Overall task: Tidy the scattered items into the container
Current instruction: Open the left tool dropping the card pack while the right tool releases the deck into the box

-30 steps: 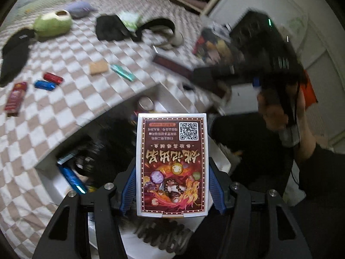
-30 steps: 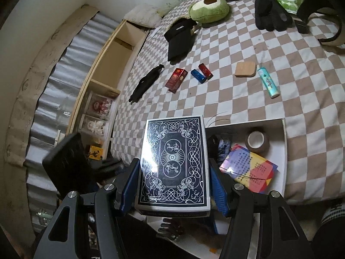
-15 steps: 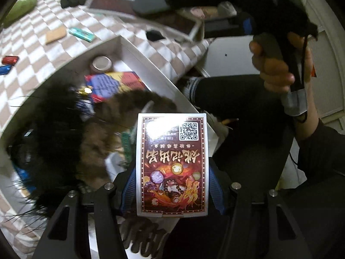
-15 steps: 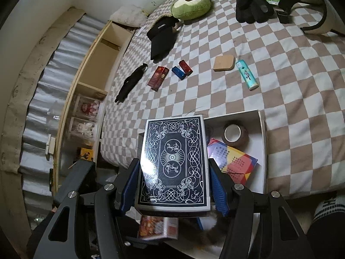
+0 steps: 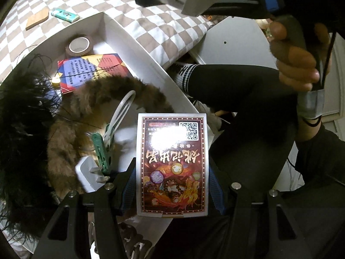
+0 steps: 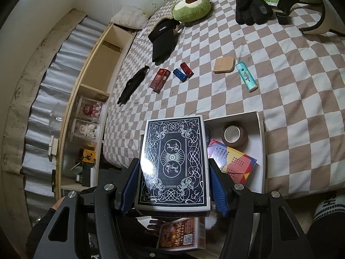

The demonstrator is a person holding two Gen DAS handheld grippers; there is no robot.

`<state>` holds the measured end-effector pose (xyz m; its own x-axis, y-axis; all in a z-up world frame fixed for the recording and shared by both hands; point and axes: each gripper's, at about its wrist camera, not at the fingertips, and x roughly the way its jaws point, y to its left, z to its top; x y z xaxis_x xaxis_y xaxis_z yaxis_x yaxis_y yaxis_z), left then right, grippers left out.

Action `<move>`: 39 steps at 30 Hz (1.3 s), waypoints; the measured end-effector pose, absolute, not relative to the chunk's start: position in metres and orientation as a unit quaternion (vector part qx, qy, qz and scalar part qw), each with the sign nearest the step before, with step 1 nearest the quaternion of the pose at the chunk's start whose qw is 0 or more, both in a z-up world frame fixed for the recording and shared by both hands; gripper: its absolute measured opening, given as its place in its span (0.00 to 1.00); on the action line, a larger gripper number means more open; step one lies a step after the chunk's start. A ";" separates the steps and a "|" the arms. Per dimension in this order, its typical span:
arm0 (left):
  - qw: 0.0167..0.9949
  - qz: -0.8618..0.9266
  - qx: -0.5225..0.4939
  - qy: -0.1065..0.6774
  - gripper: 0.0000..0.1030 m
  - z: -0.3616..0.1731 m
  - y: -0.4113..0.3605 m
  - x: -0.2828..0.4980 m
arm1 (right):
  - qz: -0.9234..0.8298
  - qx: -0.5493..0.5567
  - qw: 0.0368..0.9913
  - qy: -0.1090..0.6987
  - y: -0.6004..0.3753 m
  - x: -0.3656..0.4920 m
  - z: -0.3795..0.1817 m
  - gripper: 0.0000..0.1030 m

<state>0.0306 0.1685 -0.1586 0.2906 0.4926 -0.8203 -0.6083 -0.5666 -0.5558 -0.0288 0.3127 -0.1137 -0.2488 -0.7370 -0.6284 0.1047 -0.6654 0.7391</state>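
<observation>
My left gripper point(image 5: 172, 183) is shut on a red card box point(image 5: 172, 151) with a QR code, low over the white container point(image 5: 140, 49) near its near-right wall. My right gripper point(image 6: 173, 185) is shut on a black card box point(image 6: 173, 161) with white scrollwork, above the container's point(image 6: 262, 151) left end. The red card box point(image 6: 183, 235) shows just beneath it. The container holds a tape roll point(image 5: 78, 45), a colourful box point(image 5: 92, 71), a brown fur piece point(image 5: 112, 95), black feathers point(image 5: 21, 118) and a green clip point(image 5: 100, 151).
On the checked bed lie a red lighter point(image 6: 186, 70), a blue lighter point(image 6: 179, 75), a red pack point(image 6: 159, 79), a wooden square point(image 6: 224, 64), a teal tube point(image 6: 246, 76), a black strap point(image 6: 133, 84), a black cap point(image 6: 163, 38), an avocado plush point(image 6: 192, 8) and black gloves point(image 6: 252, 6). A wooden shelf point(image 6: 94, 69) stands left of the bed.
My left gripper has dropped and tipped down over the container with the red card box, so the container's contents now fill its view. The right gripper has stayed nearly still.
</observation>
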 end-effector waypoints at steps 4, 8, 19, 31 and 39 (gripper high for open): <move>0.453 0.594 -0.663 0.052 0.57 -0.164 0.168 0.029 | -0.735 0.540 0.287 -0.294 0.314 -0.029 -0.113 0.60; 0.448 0.594 -0.668 0.042 0.61 -0.165 0.164 0.025 | -0.733 0.543 0.286 -0.293 0.314 -0.029 -0.114 0.60; 0.455 0.607 -0.650 0.035 0.70 -0.149 0.156 0.024 | -0.727 0.563 0.275 -0.281 0.309 -0.031 -0.127 0.60; 0.437 0.619 -0.652 0.013 0.70 -0.154 0.138 0.020 | -0.726 0.579 0.262 -0.262 0.299 -0.035 -0.135 0.60; 0.433 0.624 -0.651 0.008 0.70 -0.154 0.132 0.018 | -0.725 0.596 0.255 -0.230 0.285 -0.035 -0.140 0.60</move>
